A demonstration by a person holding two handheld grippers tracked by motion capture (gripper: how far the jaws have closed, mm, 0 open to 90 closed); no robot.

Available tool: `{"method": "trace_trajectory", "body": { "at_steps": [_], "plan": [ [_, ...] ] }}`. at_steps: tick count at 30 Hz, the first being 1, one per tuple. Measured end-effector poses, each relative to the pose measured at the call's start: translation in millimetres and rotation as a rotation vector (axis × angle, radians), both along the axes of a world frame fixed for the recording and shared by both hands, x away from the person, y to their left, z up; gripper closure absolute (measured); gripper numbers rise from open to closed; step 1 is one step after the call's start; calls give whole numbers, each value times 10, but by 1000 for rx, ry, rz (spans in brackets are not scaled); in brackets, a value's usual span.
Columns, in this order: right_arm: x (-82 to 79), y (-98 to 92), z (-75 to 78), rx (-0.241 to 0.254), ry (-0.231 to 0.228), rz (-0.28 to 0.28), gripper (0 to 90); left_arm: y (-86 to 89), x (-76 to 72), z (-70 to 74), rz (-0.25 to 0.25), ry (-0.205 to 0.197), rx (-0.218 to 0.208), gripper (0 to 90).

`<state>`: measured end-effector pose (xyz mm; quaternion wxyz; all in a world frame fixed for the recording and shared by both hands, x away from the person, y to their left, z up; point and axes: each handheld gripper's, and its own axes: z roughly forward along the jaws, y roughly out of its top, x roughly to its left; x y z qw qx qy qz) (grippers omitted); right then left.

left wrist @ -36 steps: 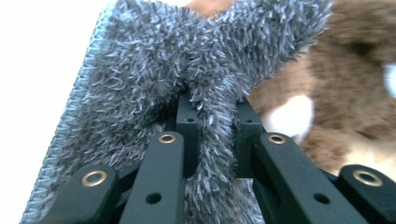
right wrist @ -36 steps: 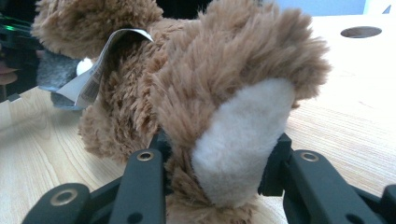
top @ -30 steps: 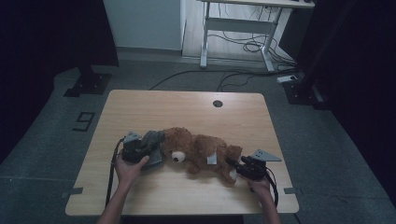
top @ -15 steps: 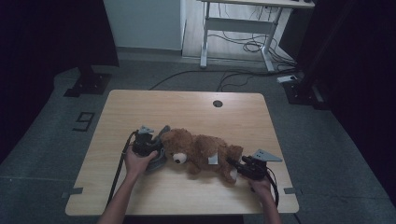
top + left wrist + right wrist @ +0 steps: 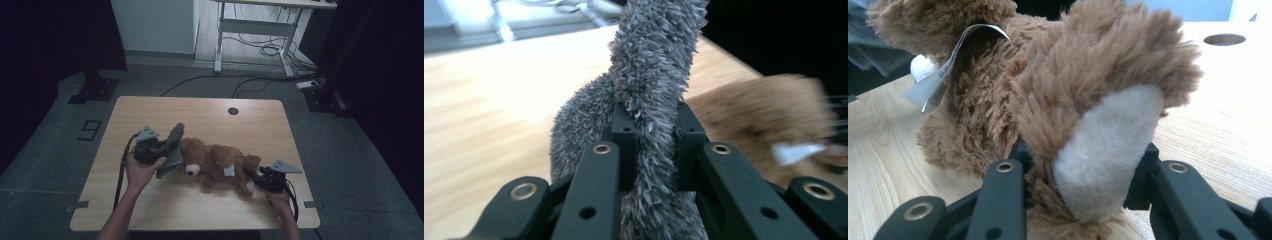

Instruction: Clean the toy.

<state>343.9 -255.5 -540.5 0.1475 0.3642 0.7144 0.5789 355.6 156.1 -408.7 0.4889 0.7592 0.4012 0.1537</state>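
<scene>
pale wood table (image 5: pixel 210 112), shaggy brown teddy bear (image 5: pixel 220 162)

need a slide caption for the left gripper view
Left gripper jaws clamped on a grey fuzzy cloth, brown teddy bear blurred behind on the wooden table.

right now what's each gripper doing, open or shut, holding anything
Left gripper: shut on the grey fuzzy cloth, lifted beside the teddy bear.
Right gripper: shut on the teddy bear's foot.
</scene>
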Motion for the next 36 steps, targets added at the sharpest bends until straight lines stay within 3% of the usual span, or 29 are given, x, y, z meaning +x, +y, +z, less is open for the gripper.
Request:
{"method": "trace_trajectory", "body": {
  "at_steps": [2,6,11,13,14,17,20,24,26,30,36],
  "plan": [
    [-1,0,1,1,1,0,628,-212,-6,63,-44,-11,14,766],
    [-1,0,2,3,3,-1,628,-590,108,63,-97,10,36,766],
    [-2,2,-5,9,6,1,628,-937,376,-102,-122,116,43,766],
    [-2,1,-4,7,4,2,628,-964,394,-141,-123,128,52,767],
    [-2,-1,-2,5,3,2,627,-990,412,-242,-112,139,80,767],
    [-5,1,0,7,3,5,627,-897,416,-334,-90,144,106,769],
    [-5,7,1,13,3,9,626,-776,405,-358,-82,152,99,770],
    [-8,17,11,11,-1,18,626,-593,324,-279,-57,113,120,771],
    [-3,13,7,11,4,11,626,-418,281,-180,0,78,147,772],
    [-3,16,7,13,6,11,626,-222,301,-203,30,103,146,773],
    [1,16,7,18,10,12,625,-52,314,-313,79,100,151,773]
  ]
}}
